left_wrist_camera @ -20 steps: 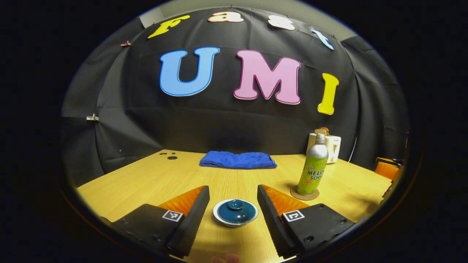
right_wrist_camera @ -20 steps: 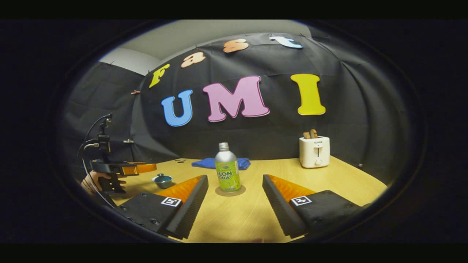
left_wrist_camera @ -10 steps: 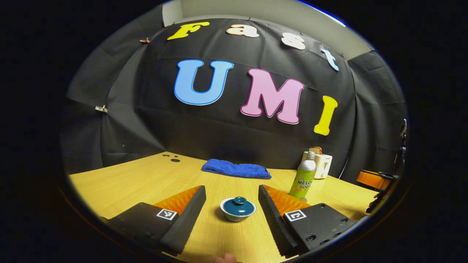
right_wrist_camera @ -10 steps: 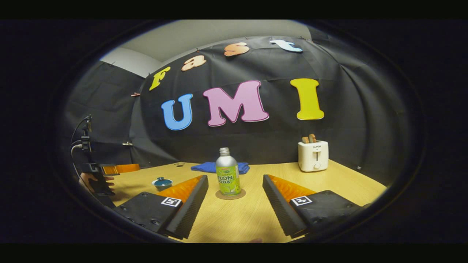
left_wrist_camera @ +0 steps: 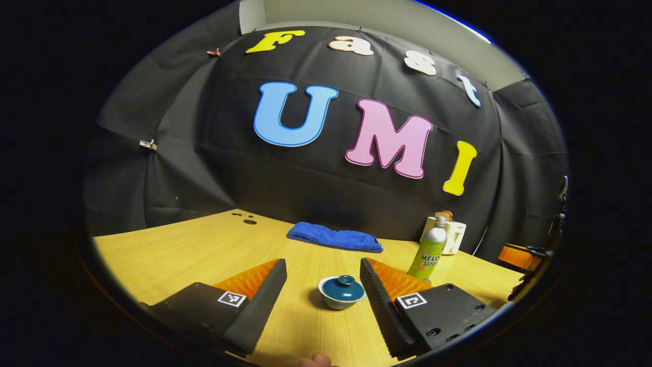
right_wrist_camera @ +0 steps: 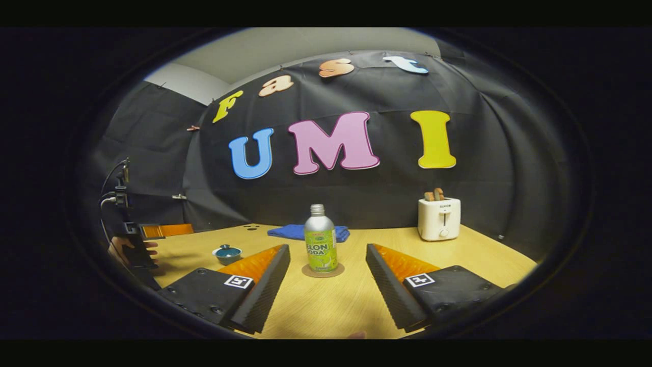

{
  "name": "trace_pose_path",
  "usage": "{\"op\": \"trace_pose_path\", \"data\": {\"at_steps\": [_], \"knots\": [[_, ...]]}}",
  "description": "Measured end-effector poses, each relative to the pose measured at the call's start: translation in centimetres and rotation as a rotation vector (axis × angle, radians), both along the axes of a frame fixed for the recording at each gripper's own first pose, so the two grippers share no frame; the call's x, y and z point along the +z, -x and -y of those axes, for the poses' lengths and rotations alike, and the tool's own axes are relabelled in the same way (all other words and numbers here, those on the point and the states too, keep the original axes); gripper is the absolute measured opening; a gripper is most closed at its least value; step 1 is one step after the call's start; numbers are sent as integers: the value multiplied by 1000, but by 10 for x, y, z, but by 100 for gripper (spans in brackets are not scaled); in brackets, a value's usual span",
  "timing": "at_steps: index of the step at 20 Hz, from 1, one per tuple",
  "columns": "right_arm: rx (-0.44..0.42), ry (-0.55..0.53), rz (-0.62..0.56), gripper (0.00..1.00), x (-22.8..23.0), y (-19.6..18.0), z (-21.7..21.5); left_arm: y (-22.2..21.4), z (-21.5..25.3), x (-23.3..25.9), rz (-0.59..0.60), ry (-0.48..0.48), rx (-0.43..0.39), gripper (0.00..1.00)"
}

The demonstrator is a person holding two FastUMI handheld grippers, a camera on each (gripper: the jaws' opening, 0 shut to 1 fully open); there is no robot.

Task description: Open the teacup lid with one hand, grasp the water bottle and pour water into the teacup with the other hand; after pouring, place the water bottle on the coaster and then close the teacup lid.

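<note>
We found both jaws open: left gripper (left_wrist_camera: 323, 290) lined up on the lidded teacup (left_wrist_camera: 342, 292). We advised centring on the lid knob (left_wrist_camera: 346, 279) before closing.

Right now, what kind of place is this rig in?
Likely a staged data-collection booth, not a kitchen: black cloth wall draped behind a light wooden table, with props set out, such as a white toaster and folded blue towel.

The left gripper (left_wrist_camera: 323, 285) is held level with its jaws spread wide. The right gripper (right_wrist_camera: 327, 270) is likewise held level, jaws parted, nothing gripped between them.
</note>
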State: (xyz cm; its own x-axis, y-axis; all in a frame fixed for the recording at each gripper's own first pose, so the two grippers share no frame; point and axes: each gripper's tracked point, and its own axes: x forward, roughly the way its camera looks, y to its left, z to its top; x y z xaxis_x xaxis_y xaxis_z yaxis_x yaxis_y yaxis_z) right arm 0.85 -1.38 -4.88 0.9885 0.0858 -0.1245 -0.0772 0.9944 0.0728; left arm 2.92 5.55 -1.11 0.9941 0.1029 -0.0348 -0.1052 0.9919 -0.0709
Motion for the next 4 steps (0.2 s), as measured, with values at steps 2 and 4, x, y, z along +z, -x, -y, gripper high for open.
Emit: {"op": "trace_pose_path", "data": {"at_steps": [2, 4], "knots": [[9, 4, -7, 93, -1, 0, -3, -1, 4, -2, -4, -2, -9, 92], [12, 8, -3, 93, -8, -3, -8, -1, 7, -2, -6, -3, -16, 92]]}}
